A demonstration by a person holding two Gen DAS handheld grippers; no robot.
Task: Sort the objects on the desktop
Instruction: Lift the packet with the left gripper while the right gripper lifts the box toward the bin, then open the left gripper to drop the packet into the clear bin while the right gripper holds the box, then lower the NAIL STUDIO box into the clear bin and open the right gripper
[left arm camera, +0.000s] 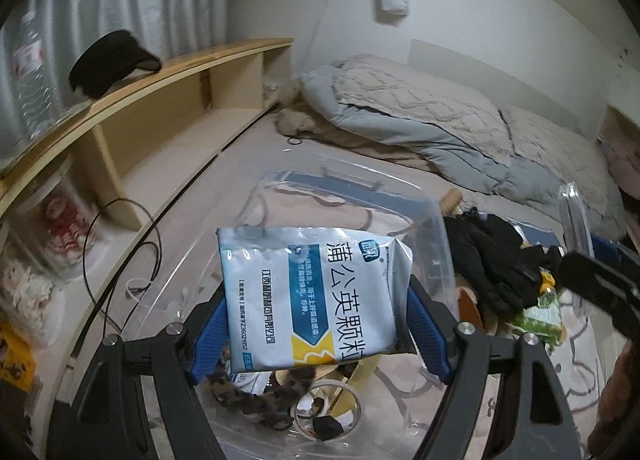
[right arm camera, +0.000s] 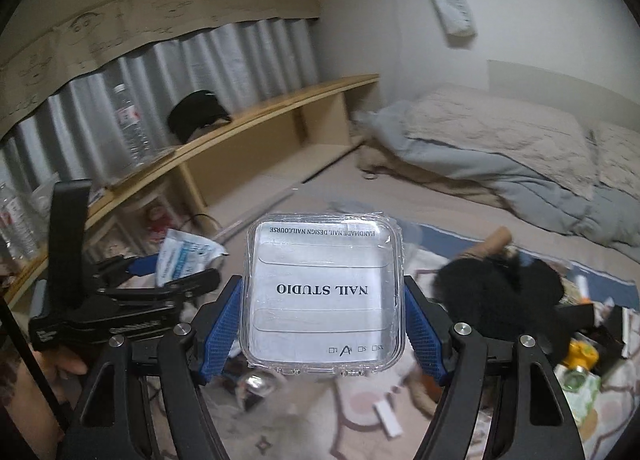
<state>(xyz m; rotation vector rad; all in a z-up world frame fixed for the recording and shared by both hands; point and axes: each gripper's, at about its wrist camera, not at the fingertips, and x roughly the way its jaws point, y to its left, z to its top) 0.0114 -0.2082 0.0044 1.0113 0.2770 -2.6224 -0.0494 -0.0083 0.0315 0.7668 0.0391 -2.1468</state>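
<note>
My left gripper (left arm camera: 318, 320) is shut on a white and blue medicine sachet (left arm camera: 312, 296) with Chinese print, held by its side edges above a clear plastic bin (left arm camera: 436, 244). In the bin lie a leopard-print hair tie (left arm camera: 256, 400) and small bits. My right gripper (right arm camera: 322, 320) is shut on a clear square box (right arm camera: 324, 296) labelled NAIL STUDIO, lifted above the bed. In the right wrist view the left gripper (right arm camera: 176, 272) shows at the left with the sachet (right arm camera: 184, 252) in it. The right gripper's dark body (left arm camera: 600, 288) enters the left wrist view from the right.
A black fuzzy garment (right arm camera: 500, 300) and a green-labelled bottle (left arm camera: 544, 316) lie among clutter on the bed at the right. A quilt (left arm camera: 440, 115) is heaped at the far end. A wooden shelf (left arm camera: 168, 83) runs along the left, with a black cap (left arm camera: 112, 59) and water bottles (right arm camera: 128, 123).
</note>
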